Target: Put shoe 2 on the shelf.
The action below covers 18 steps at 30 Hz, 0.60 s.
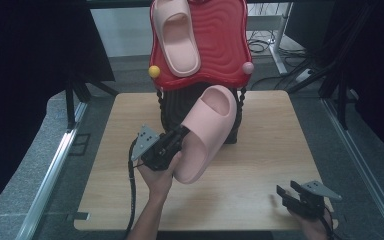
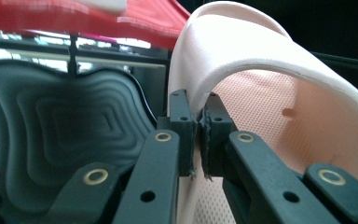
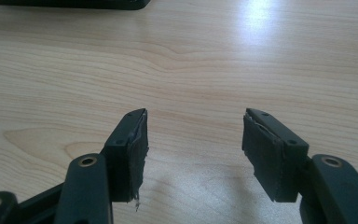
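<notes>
Left gripper: you have it clamped on the side wall of the pink slipper, raised above the table at centre.
Pink slipper: toe tilts toward the far red rack, where its mate lies.
Right gripper: jaws apart, nothing between them, near right corner.

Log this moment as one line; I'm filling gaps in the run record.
left claw: shut on pink foam slipper, lifted | right claw: open, empty, over wooden table | second pink slipper: on red tray
</notes>
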Available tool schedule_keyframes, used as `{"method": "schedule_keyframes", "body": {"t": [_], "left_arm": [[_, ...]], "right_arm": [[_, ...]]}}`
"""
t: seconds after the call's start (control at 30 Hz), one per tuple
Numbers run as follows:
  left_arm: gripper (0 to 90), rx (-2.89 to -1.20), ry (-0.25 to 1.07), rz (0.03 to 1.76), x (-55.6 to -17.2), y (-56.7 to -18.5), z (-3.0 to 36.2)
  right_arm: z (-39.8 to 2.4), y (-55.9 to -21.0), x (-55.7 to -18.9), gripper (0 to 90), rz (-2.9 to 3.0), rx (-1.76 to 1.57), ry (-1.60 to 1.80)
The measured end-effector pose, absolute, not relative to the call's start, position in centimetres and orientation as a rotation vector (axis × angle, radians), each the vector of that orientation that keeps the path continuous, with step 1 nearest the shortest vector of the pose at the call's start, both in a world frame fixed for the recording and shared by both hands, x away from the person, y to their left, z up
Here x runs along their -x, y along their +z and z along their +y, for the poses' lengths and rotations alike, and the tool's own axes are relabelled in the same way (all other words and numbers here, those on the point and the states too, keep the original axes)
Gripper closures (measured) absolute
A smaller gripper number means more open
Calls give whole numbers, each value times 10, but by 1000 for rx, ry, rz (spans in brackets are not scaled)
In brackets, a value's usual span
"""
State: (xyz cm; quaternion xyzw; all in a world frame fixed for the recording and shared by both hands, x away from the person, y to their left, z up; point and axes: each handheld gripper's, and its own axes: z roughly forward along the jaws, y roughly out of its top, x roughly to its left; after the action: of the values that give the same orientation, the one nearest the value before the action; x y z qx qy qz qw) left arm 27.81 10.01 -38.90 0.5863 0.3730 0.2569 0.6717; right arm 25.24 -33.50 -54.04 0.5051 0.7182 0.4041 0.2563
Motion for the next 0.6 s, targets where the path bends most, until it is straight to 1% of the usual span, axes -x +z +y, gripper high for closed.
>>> {"method": "schedule_keyframes", "body": {"t": [0.6], "left_arm": [[854, -1262, 668, 810, -305, -324, 99]], "right_arm": [[-336, -540, -252, 407, 1944, -1372, 1100]]}}
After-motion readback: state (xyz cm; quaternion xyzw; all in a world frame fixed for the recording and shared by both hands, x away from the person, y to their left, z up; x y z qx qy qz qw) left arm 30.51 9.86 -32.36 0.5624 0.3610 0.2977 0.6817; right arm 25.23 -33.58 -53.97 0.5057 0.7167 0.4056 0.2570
